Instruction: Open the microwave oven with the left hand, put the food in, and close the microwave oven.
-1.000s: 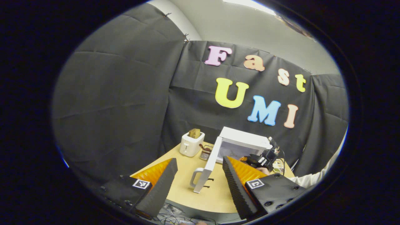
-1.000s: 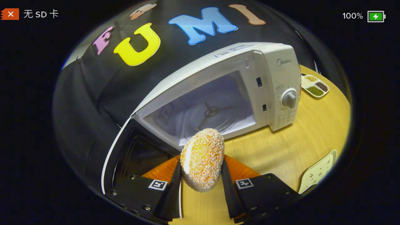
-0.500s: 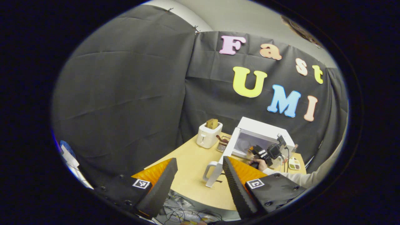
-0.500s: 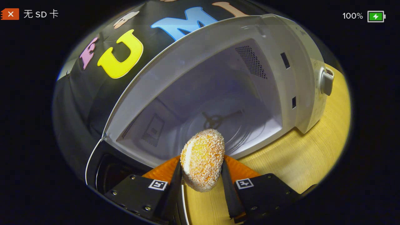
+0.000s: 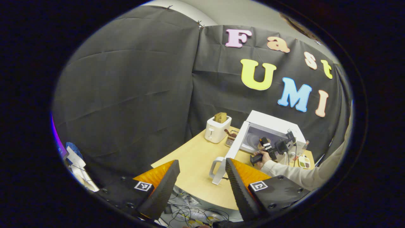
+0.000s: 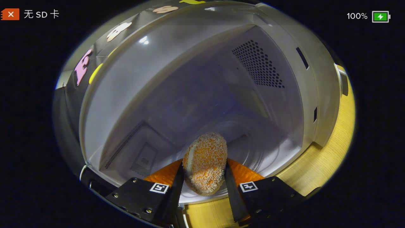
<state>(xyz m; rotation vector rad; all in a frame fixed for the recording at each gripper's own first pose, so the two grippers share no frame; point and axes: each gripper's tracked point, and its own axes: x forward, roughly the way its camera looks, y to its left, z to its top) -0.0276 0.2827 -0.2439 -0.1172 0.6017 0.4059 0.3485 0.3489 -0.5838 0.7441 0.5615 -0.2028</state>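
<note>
- White boxy microwave oven (image 5: 274,124), its cavity walls (image 6: 196,95) pale grey-white with a patch of small dark perforations.
- Open microwave door (image 5: 228,157) white on its outer face, with a white loop handle.
- Oval crumb-coated food piece (image 6: 205,163) golden orange, speckled all over with pale beige crumbs.
- Round light-wood table top (image 5: 193,164) honey yellow with faint grain.
- Small white toaster (image 5: 217,129) holding a brown slice.
- Small white divided dish (image 5: 304,162) with green and dark fillings.
- Person's long sleeve (image 5: 300,175) off-white.
- Black-and-white square marker tags (image 6: 159,187) on black gripper housings.
</note>
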